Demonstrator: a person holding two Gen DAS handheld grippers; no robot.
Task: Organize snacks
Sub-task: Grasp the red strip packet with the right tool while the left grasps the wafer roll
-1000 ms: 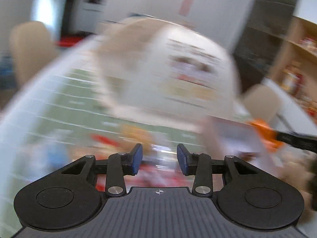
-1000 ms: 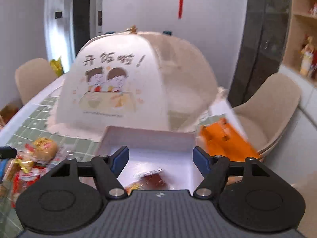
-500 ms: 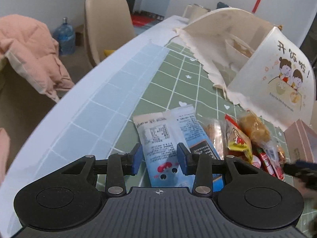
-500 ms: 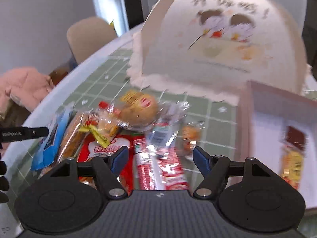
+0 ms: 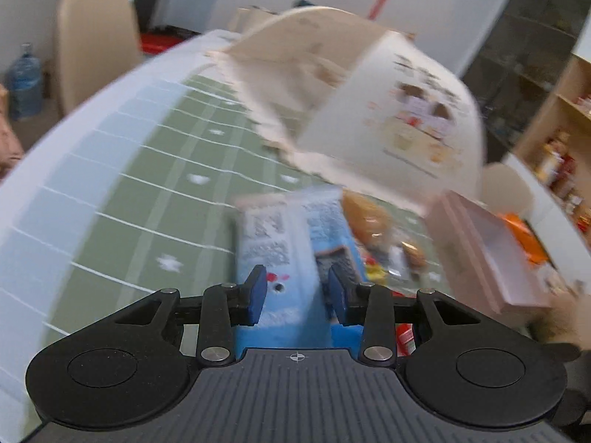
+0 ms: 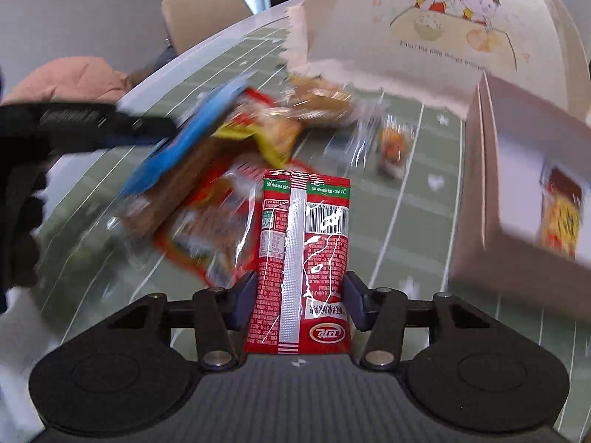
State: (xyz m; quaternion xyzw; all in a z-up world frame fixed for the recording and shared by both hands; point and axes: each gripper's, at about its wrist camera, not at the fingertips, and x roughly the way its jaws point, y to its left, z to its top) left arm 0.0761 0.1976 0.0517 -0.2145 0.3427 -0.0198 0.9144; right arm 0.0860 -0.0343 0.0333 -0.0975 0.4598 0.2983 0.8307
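Since half a second ago both grippers have closed on packets and lifted them off the green checked tablecloth (image 5: 155, 199). The right gripper (image 6: 297, 295) pinches one red packet (image 6: 303, 258) upright between its pads. The left gripper (image 5: 295, 291) holds one blue packet (image 5: 284, 247), tilted above the snack pile (image 6: 236, 170) in the right view. One pink box (image 6: 487, 184) sits to the right with a snack inside, just beside the white food cover (image 6: 424, 33).
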